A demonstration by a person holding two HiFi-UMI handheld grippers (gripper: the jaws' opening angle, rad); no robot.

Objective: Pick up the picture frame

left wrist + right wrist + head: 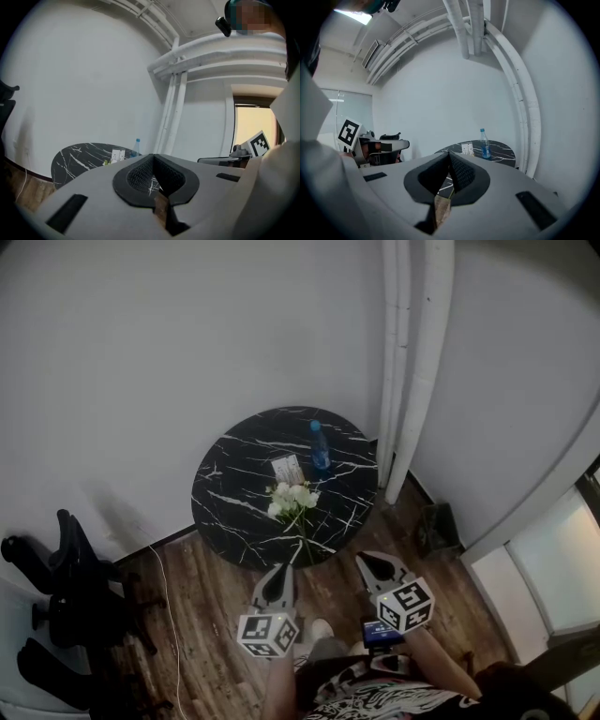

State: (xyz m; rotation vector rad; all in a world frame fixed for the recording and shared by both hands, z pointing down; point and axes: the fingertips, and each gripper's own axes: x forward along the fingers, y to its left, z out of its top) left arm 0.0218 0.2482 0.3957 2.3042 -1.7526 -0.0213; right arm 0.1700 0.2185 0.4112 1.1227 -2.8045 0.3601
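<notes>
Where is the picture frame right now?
In the head view, the picture frame sits near the middle of the round black table, just left of the blue bottle and behind the white flowers.

Dim, grainy head view; fisheye bends edges, corners black; warm glow from doorway (255, 124); ceiling lamp (352, 17) glares.

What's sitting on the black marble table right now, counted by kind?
Picture frame: 1
Blue bottle: 1
Bunch of white flowers: 1
Total: 3 things on the table
</notes>
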